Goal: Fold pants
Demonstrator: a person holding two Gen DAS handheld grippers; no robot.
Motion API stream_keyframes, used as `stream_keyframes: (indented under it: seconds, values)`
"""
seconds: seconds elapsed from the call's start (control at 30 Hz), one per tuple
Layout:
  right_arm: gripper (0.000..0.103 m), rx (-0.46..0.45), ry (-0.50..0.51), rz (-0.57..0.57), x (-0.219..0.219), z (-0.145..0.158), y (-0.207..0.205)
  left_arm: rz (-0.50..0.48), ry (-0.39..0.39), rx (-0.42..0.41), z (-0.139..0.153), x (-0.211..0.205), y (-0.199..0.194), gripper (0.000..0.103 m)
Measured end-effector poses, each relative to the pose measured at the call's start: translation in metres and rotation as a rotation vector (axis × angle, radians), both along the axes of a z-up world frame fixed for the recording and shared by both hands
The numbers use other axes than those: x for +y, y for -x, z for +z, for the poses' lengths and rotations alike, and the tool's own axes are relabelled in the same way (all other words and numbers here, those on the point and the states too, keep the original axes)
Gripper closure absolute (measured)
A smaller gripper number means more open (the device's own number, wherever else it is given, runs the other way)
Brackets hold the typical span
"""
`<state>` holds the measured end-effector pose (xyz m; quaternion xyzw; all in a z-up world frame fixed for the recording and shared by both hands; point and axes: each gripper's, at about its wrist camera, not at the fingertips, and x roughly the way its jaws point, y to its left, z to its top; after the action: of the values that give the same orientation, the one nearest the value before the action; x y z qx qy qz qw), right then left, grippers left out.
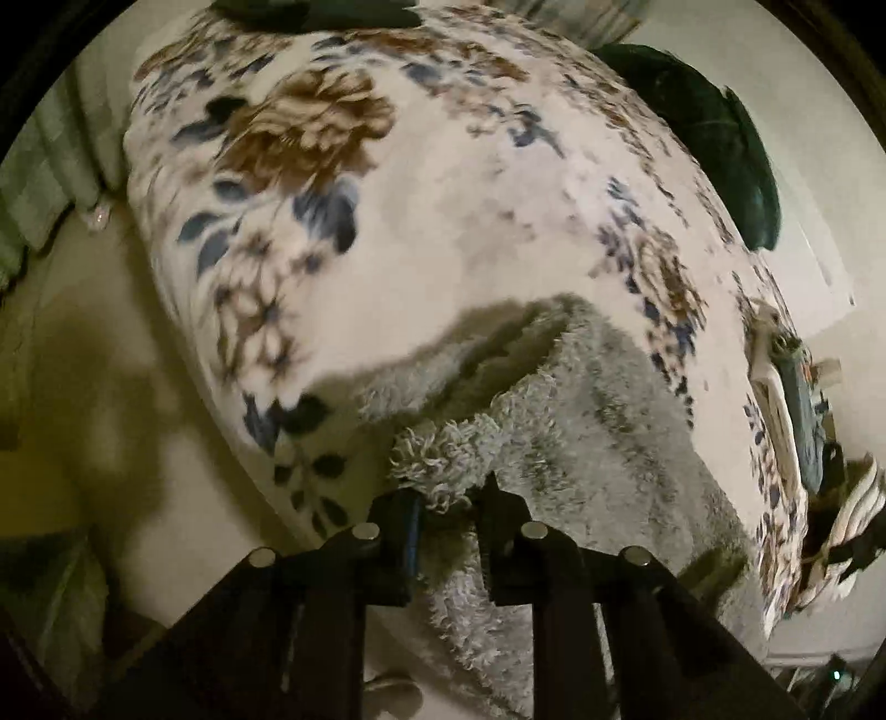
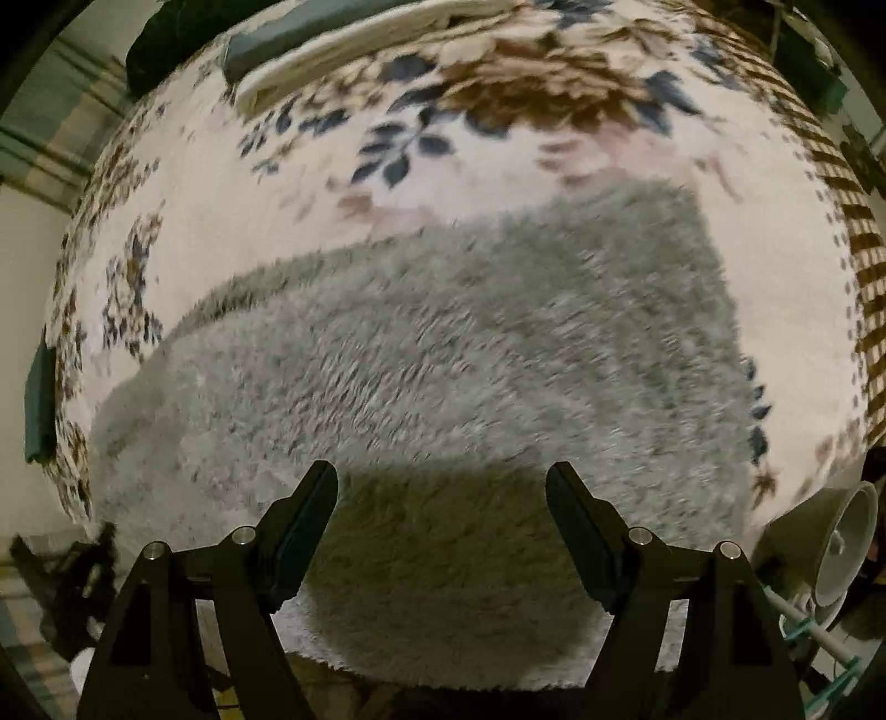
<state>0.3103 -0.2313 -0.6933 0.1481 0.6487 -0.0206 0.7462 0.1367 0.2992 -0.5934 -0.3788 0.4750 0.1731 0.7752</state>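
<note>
The pants (image 2: 443, 343) are grey and fluffy and lie on a floral blanket (image 2: 498, 111) on a bed. In the left wrist view my left gripper (image 1: 446, 498) is shut on a bunched edge of the pants (image 1: 581, 421) and holds it raised off the blanket, with a shadow under the lifted fold. In the right wrist view my right gripper (image 2: 443, 498) is open and empty, just above the near edge of the pants, which spread flat ahead of it.
The blanket (image 1: 443, 194) has brown and blue flowers. A dark green cushion (image 1: 709, 138) lies at its far right edge. Folded clothes (image 2: 332, 39) lie at the far side. A white lamp shade (image 2: 847, 543) stands low at the right. The bed edge drops to the floor (image 1: 83, 387) at the left.
</note>
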Motion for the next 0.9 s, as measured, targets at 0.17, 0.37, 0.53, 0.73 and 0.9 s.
stream_keyframes:
  seconds: [0.17, 0.37, 0.53, 0.73, 0.9]
  values:
    - [0.023, 0.043, -0.003, 0.011, 0.012, -0.015, 0.003, 0.033, 0.003, 0.000, -0.012, 0.025, 0.000, 0.089]
    - [0.023, 0.041, -0.018, 0.023, 0.016, -0.016, 0.007, 0.045, 0.209, -0.011, -0.049, 0.038, -0.003, 0.049]
    - [0.023, 0.043, -0.030, 0.015, 0.010, -0.014, 0.006, 0.072, 0.279, -0.026, -0.067, 0.041, -0.004, 0.029]
    - [0.023, 0.037, -0.047, 0.006, 0.004, -0.014, 0.007, 0.040, 0.170, -0.107, -0.044, 0.023, -0.014, 0.074]
    - [0.023, 0.025, -0.046, 0.014, 0.002, -0.012, 0.011, -0.041, -0.009, -0.227, 0.027, -0.008, -0.015, 0.077]
